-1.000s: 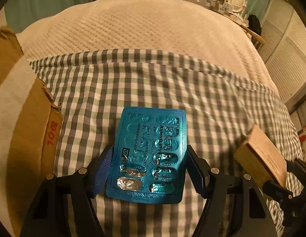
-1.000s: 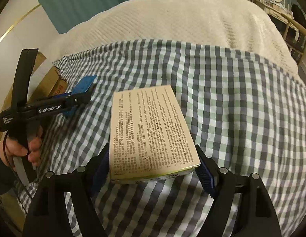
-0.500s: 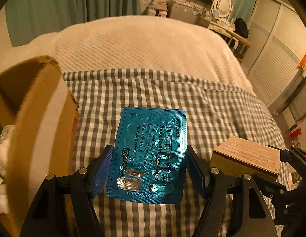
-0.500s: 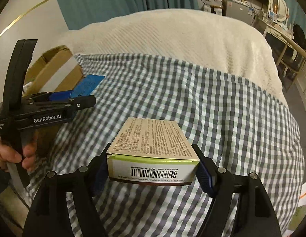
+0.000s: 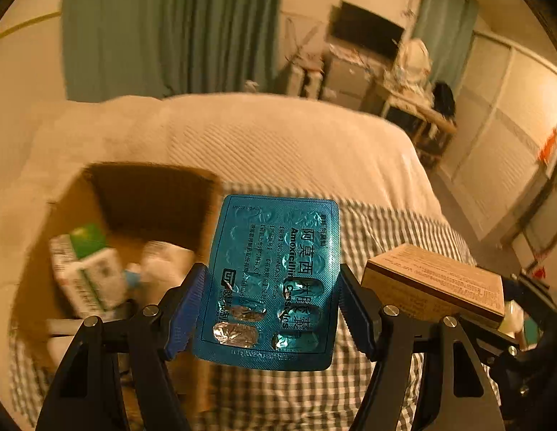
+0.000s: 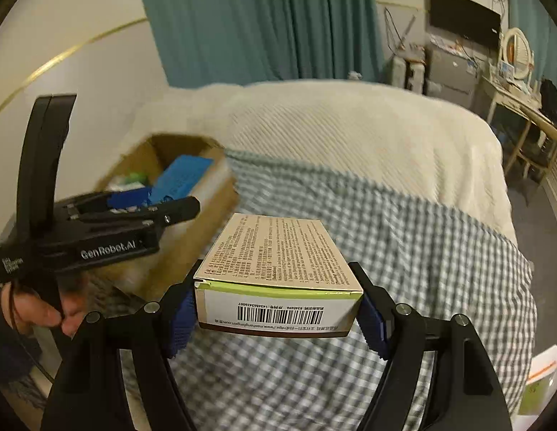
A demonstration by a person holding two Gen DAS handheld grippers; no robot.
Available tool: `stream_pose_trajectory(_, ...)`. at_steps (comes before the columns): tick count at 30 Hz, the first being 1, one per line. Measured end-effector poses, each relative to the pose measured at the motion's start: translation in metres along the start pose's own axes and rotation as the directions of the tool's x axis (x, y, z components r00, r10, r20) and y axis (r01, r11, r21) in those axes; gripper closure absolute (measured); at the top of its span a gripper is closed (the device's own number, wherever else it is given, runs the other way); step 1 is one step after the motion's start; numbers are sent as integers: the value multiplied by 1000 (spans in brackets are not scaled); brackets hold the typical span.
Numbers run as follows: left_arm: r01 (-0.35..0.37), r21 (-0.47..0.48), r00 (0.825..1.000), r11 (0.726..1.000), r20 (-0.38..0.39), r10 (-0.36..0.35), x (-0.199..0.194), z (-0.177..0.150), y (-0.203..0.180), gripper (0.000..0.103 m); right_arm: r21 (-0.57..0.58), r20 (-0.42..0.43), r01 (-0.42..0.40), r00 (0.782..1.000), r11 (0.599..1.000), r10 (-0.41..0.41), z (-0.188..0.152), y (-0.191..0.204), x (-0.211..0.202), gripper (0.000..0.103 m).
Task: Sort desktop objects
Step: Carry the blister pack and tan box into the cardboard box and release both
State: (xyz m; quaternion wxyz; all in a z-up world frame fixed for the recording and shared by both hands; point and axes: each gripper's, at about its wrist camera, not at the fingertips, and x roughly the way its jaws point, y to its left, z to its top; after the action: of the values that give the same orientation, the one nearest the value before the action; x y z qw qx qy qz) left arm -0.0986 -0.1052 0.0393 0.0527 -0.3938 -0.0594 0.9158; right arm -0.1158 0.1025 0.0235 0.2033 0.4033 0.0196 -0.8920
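A blue blister pack [image 5: 274,280] was clamped in the left claw [image 5: 273,309], its long axis pointed away along the fingers, above the rim of an open cardboard box [image 5: 149,194]. A medicine carton [image 6: 278,273] was clamped crosswise in the right claw [image 6: 278,309], barcode end toward the camera, over the checked cloth [image 6: 422,251] on the bed.

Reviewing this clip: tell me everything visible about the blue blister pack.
The blister pack is a teal-blue foil sheet with rounded corners, printed with Chinese characters and "Amoxicillin Capsules". Some pockets near its lower end look burst to silver foil. It stands tilted, clamped by its long edges in the left gripper, in the air near the open cardboard box.
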Motion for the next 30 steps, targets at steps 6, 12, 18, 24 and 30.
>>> stream_pose_trajectory(6,-61,-115,995,991,70,70,-43,8,70,30,-15,68,-73,995,997,74,28,65,-15,28)
stream_pose_trajectory(12,-124,-178,987,976,74,139,-54,4,134,30,-48,89,-120,988,992,124,46,122,-2,28)
stream_pose_trajectory(18,-165,-152,984,974,48,174,-35,-6,168,30,-57,42,-141,989,988,143,59,158,43,28)
stream_pose_trajectory(24,-167,-107,985,980,31,171,-3,-5,183,30,-38,29,-136,990,990,137,74,165,89,28)
stream_pose_trajectory(30,-173,-83,983,982,47,177,24,11,183,30,36,35,-165,986,986,164,86,156,136,28)
